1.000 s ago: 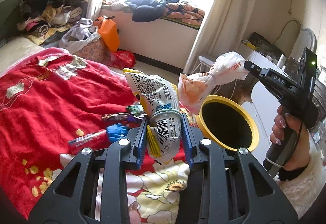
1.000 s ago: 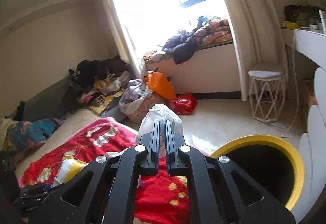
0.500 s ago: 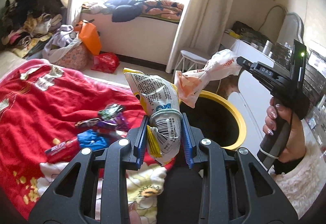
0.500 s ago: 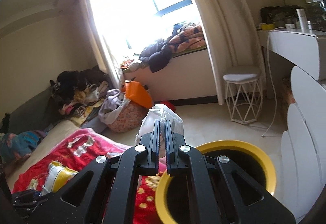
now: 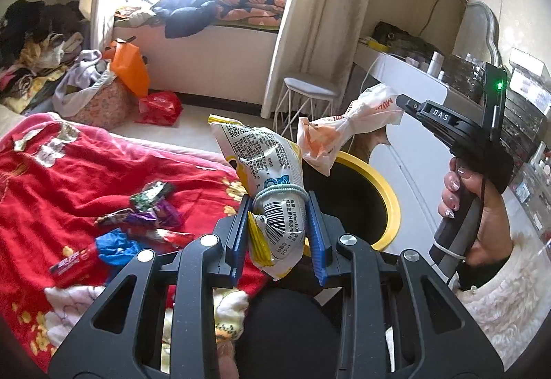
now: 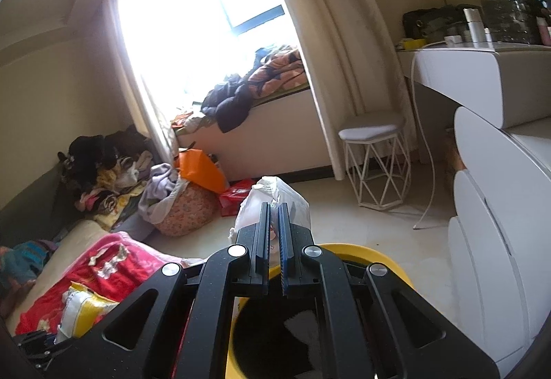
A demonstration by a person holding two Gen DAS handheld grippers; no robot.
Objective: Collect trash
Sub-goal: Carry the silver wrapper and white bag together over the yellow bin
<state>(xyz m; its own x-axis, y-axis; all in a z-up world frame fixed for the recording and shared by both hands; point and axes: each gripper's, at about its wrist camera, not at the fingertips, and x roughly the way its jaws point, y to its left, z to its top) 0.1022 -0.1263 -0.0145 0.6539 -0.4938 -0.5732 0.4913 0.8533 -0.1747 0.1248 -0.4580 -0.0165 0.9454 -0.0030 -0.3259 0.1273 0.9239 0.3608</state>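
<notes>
My left gripper (image 5: 278,234) is shut on a white and yellow snack bag (image 5: 272,172) tied with an elastic band, held upright beside the yellow-rimmed black bin (image 5: 385,193). My right gripper (image 6: 273,241) is shut on a white and orange plastic bag (image 6: 275,203), seen in the left wrist view (image 5: 344,134) hanging over the bin's far rim. The bin (image 6: 378,255) lies right below the right gripper. Several candy wrappers (image 5: 144,217) lie on the red blanket (image 5: 69,172).
A white wire stool (image 6: 375,165), a white dresser (image 6: 499,206) and a cable stand to the right of the bin. A basket of laundry (image 5: 93,96), an orange bag (image 5: 131,69) and a red bag (image 5: 160,106) sit on the floor by the window seat.
Both grippers have moved right toward the bin with their bags still held. The plastic bag now hangs over the bin's opening.
</notes>
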